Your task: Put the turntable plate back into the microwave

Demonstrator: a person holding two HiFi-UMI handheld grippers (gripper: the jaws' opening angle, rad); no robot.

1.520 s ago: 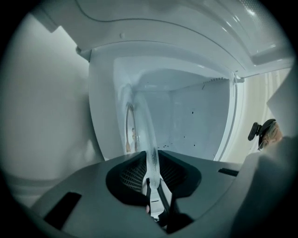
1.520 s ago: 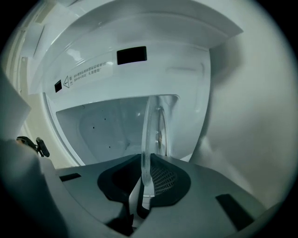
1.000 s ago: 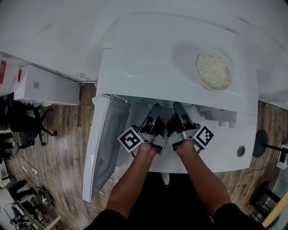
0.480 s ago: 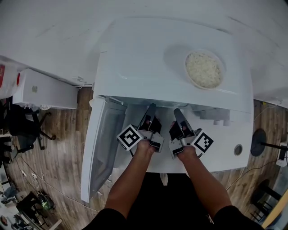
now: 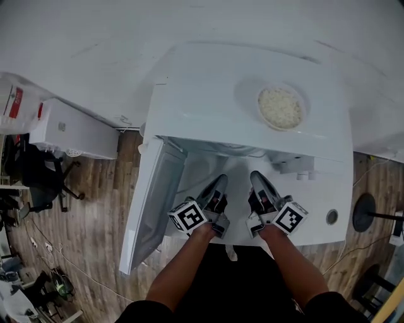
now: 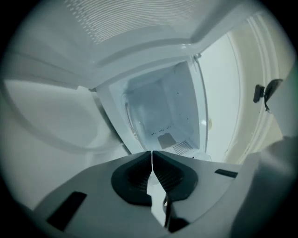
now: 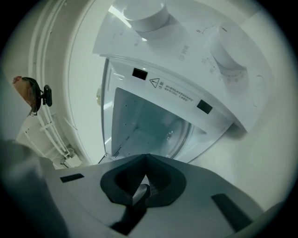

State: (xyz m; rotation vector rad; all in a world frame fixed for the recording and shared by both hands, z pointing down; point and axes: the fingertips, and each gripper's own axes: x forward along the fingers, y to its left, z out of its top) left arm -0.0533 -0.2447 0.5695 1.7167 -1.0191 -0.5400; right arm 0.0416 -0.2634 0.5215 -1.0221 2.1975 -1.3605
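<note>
Looking down in the head view, I see a white microwave (image 5: 252, 82) on a white table (image 5: 76, 44), its door (image 5: 154, 202) swung open to the left and a bowl of rice (image 5: 280, 107) sitting on its top. Both of the person's forearms reach toward the open cavity. The left hand-held gripper (image 5: 219, 184) and the right hand-held gripper (image 5: 257, 182) sit side by side just in front of the opening, apart from each other. Neither carries anything here.

In the left gripper view, the left hand-held gripper (image 6: 152, 153) has its jaws pressed together tip to tip, with nothing between them. Beyond them is the pale cavity, with a curved clear edge that I take to be the turntable plate (image 6: 130, 121) lying inside.

In the right gripper view, the right hand-held gripper (image 7: 146, 158) is likewise closed on nothing. Past it, under the two control knobs (image 7: 144, 14), the same rounded rim of the turntable plate (image 7: 181, 137) shows inside the cavity.

My judgement is that the plate is already in the microwave. It looks like glass, so I expect it to be stiff, fairly heavy, slippery and breakable. If it needs reseating, I would grip the rim on opposite sides, one gripper each, and keep it level.
</note>
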